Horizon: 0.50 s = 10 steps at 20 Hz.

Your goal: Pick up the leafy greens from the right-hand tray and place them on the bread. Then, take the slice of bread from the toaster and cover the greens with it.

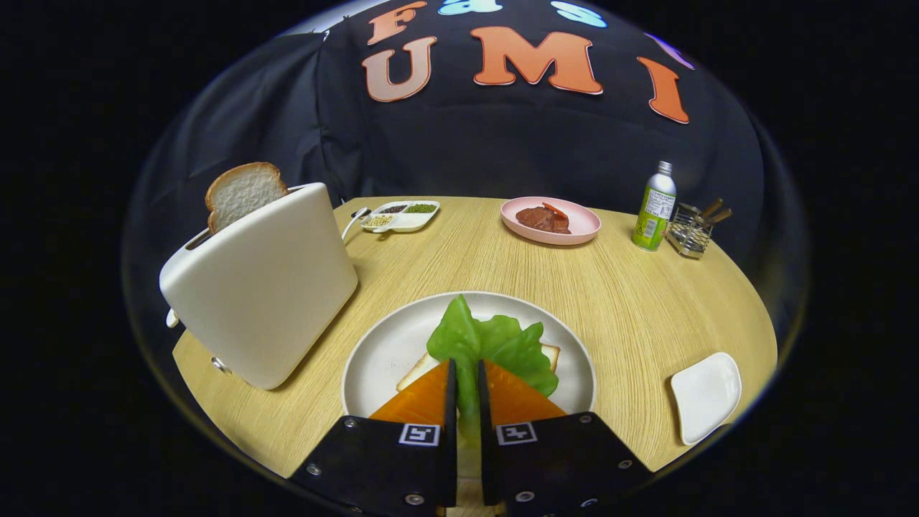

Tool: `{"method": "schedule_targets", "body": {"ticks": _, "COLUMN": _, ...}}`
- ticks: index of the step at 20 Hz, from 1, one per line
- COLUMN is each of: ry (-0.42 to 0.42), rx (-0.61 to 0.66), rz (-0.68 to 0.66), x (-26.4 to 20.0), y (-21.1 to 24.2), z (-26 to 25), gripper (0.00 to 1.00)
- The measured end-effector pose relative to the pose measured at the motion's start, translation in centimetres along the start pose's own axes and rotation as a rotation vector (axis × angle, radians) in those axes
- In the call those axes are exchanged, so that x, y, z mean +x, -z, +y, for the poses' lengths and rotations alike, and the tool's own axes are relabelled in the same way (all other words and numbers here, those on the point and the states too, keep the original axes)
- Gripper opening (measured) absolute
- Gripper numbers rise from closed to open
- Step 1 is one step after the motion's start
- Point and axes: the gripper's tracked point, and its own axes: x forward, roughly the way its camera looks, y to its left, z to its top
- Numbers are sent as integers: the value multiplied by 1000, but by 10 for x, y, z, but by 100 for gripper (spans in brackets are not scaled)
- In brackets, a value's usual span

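Observation:
My gripper [467,373] is shut on the leafy greens [495,341], pinching the stem between both fingers. The green leaf hangs just over a slice of bread [550,353] that lies on a round pale plate [380,352] right ahead of the fingers. Most of that slice is hidden by the leaf and the fingers. To the left of the plate stands a white toaster [262,287], with a second slice of bread [243,192] sticking up out of its slot. A small white square tray [707,395] lies bare to the right of the plate.
Across the round wooden table [646,301] sit a pink plate [581,228] with red-brown food, a divided white dish [402,215] of beans, a green bottle [655,207] and a wire rack [691,231]. The black cloth wall stands behind.

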Motion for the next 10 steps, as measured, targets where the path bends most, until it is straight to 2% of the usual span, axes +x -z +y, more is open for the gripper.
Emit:
{"method": "schedule_targets", "body": {"ticks": 1, "ry": -7, "rx": 7, "rz": 7, "x": 0, "y": 2, "z": 3, "gripper": 17}}
{"method": "schedule_targets", "body": {"ticks": 3, "ry": -16, "rx": 22, "rz": 6, "x": -2, "y": 1, "z": 7, "gripper": 31}}
{"method": "schedule_targets", "body": {"ticks": 4, "ry": -11, "rx": 23, "rz": -1, "x": -2, "y": -2, "z": 7, "gripper": 46}}
{"method": "schedule_targets", "body": {"ticks": 6, "ry": 2, "rx": 30, "rz": -11, "x": -4, "y": -5, "z": 5, "gripper": 64}}
{"method": "schedule_targets", "body": {"ticks": 10, "ry": 32, "rx": 47, "rz": -37, "x": -11, "y": -18, "z": 1, "gripper": 85}}
